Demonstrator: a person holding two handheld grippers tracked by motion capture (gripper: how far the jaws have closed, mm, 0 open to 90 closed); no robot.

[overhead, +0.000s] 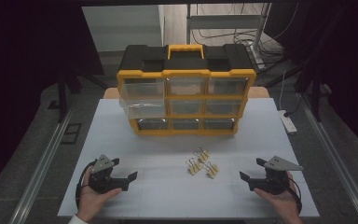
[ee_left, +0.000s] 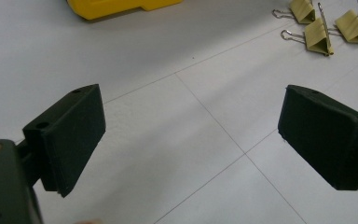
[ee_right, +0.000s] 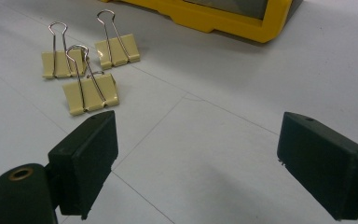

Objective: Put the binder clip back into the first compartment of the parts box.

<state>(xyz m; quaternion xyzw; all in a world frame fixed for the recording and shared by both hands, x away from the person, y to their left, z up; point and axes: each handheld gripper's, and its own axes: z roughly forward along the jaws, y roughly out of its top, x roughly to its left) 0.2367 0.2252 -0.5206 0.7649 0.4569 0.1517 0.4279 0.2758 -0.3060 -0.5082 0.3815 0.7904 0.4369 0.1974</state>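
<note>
Three pale yellow binder clips lie close together on the white table: one farthest back, one to its left, one nearest. Behind them stands a yellow and black drawer cabinet with clear drawers; its top-left drawer and the drawer below it are pulled out. My left gripper rests at the front left, open and empty, well left of the clips. My right gripper sits at the front right, open and empty, the clips ahead to its left.
The table has bare surface between the grippers and the cabinet. A white power strip lies off the table's right edge. Metal rails run along the floor on both sides. The cabinet's yellow base shows beyond the right gripper.
</note>
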